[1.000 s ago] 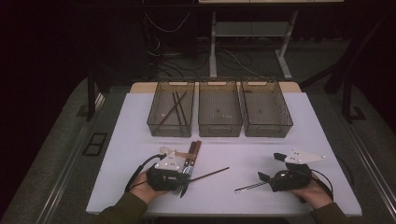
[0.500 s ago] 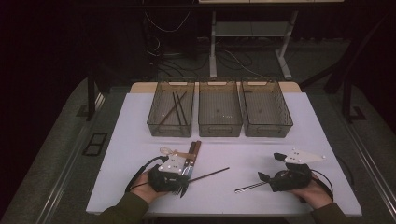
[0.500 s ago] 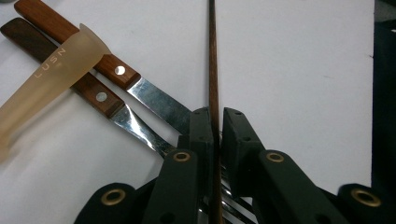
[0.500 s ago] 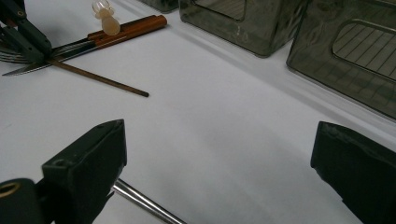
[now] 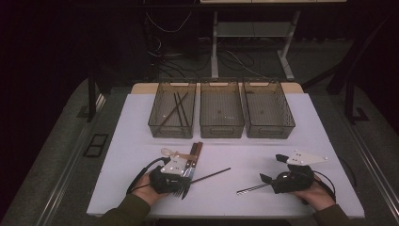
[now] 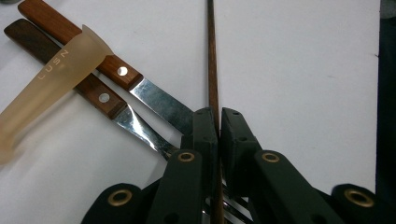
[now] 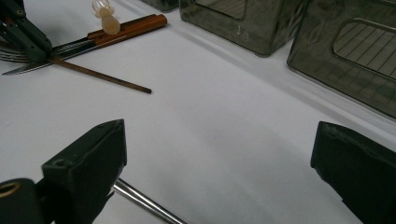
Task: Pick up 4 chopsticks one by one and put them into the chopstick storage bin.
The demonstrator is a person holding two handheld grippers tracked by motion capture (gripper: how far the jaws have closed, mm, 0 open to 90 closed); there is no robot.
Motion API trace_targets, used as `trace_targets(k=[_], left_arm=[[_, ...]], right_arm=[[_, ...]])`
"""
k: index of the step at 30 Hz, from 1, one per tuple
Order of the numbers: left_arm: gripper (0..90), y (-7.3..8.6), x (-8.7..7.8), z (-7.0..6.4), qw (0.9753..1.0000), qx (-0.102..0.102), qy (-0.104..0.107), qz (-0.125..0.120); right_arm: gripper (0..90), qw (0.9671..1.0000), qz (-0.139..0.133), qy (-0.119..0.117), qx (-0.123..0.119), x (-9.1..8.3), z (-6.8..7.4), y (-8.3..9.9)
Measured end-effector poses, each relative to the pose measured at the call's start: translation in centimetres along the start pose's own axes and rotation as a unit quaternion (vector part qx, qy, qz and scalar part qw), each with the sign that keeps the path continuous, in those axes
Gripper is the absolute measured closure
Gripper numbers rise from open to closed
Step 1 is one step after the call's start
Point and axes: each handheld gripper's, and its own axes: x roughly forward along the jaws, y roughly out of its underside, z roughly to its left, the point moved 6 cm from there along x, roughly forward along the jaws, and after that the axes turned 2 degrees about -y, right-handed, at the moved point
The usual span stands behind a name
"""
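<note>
The left gripper (image 6: 218, 122) is pinched onto a thin brown chopstick (image 6: 211, 56) lying on the white table (image 5: 141, 141), beside two wooden-handled knives (image 6: 100, 79). Lift it straight up, level, clear of the blades. The right gripper (image 7: 219, 154) rests wide apart, holding nothing. Farther off, the left basket (image 5: 173, 114) already contains chopsticks; judged destination.

High overview, two close gripper views
</note>
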Motion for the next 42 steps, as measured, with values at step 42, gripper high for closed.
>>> trace_targets(k=[42], left_arm=[[84.3,-2.1,-3.0,2.1,0.9976,-0.044,0.004,-0.054]], right_arm=[[3.7,1.0,0.007,0.002,-0.006,0.3,0.0,0.2]])
